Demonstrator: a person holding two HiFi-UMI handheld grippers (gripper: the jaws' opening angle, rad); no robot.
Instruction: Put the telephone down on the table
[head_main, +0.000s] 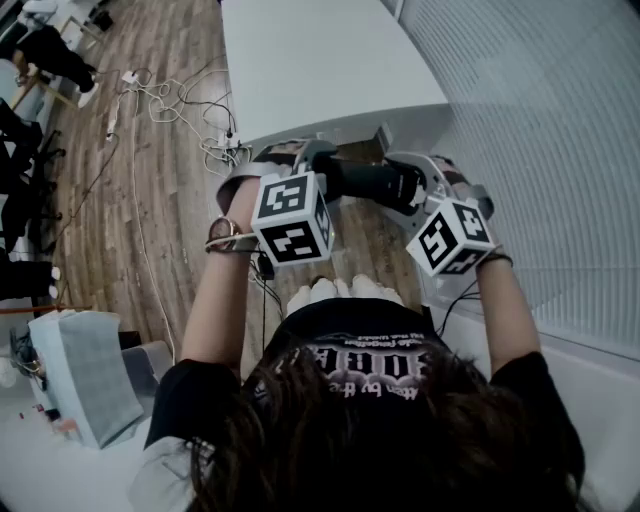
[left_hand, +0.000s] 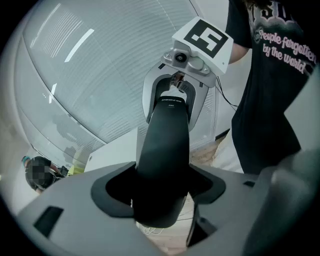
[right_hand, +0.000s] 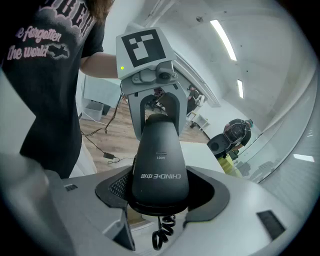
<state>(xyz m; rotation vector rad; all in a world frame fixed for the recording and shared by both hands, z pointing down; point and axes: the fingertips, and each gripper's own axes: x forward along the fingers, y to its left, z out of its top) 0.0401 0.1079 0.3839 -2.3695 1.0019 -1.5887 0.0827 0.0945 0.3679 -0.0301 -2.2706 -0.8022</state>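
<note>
A black telephone handset (head_main: 372, 184) hangs in the air between my two grippers, below the near edge of the white table (head_main: 320, 70). My left gripper (head_main: 322, 172) is shut on the handset's left end, and my right gripper (head_main: 418, 188) is shut on its right end. In the left gripper view the handset (left_hand: 167, 145) runs from my jaws up to the right gripper (left_hand: 172, 97). In the right gripper view the handset (right_hand: 159, 160) fills the notch between the jaws. Its coiled cord (right_hand: 162, 235) dangles below. The telephone's base is not in view.
The wooden floor (head_main: 160, 200) left of the table carries loose cables and a power strip (head_main: 225, 142). A ribbed glass wall (head_main: 540, 130) stands on the right. A grey bin (head_main: 95, 375) sits at lower left. People sit at far desks (head_main: 45, 50).
</note>
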